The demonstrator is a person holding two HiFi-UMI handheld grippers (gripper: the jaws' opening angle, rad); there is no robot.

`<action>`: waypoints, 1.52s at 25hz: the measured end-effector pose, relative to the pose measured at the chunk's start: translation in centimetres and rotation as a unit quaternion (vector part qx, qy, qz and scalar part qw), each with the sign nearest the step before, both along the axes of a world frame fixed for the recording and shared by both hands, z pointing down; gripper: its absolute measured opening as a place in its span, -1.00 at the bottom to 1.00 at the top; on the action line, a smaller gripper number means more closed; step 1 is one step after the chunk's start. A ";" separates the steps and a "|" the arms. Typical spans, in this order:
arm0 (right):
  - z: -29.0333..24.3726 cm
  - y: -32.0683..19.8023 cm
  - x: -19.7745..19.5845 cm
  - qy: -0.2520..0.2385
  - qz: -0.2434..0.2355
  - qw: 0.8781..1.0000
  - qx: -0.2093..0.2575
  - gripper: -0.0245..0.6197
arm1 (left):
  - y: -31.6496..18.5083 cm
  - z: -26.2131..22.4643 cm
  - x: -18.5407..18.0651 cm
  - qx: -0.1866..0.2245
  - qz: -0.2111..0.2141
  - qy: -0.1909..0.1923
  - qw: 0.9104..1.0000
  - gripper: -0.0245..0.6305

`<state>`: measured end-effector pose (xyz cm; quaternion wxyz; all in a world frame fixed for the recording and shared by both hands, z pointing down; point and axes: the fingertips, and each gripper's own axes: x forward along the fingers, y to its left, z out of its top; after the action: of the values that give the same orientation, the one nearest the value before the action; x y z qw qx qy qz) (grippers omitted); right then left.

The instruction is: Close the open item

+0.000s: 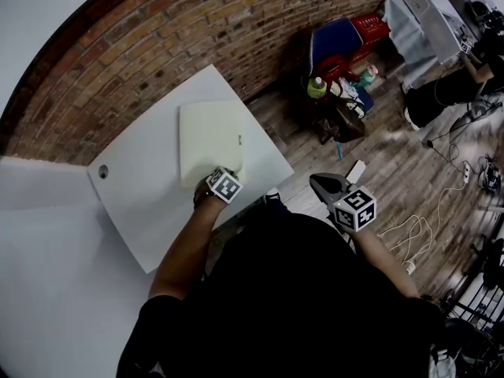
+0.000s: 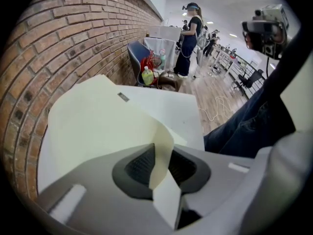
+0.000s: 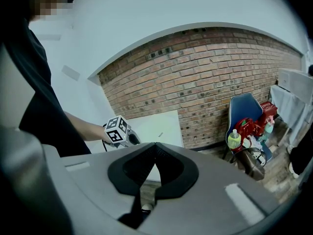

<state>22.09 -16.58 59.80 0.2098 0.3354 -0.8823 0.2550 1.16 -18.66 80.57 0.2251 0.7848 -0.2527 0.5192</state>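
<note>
A pale cream folder (image 1: 209, 136) lies flat on the white table (image 1: 150, 211), near the brick wall. My left gripper (image 1: 236, 170) points steeply down at the folder's near right corner. In the left gripper view, the curled corner of the cream cover (image 2: 159, 151) stands up between the jaws of the left gripper (image 2: 161, 163). Both ribbed pads show with a gap on either side of the sheet. My right gripper (image 1: 319, 182) hangs off the table's right edge over the wooden floor. The right gripper (image 3: 155, 148) has its tips together and nothing between them.
A brick wall (image 1: 197, 30) runs behind the table. A blue chair (image 1: 335, 42) with a red bag and a green-capped bottle (image 1: 316, 87) stands to the right. Cables (image 1: 413, 231) trail over the wooden floor. A person (image 2: 190, 38) stands far off.
</note>
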 end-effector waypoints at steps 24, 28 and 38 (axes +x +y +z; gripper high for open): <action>0.1 -0.1 0.0 0.000 -0.006 1.000 -0.003 -0.92 | 2.5 0.0 -0.2 -0.039 0.008 0.025 0.999 -0.39; 0.1 -0.2 -0.3 -0.001 -0.006 1.000 -0.002 -0.92 | 2.4 -0.2 -0.2 -0.034 0.005 0.037 0.999 -0.39; -0.2 -0.2 -1.2 0.000 -0.015 1.000 0.000 -0.92 | 1.6 -0.9 -0.5 -0.015 -0.026 0.095 0.995 -0.37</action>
<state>20.90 -16.75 59.61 0.2138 0.3221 -0.8872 0.2519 0.66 -17.03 79.65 0.2730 0.8202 -0.2427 0.4402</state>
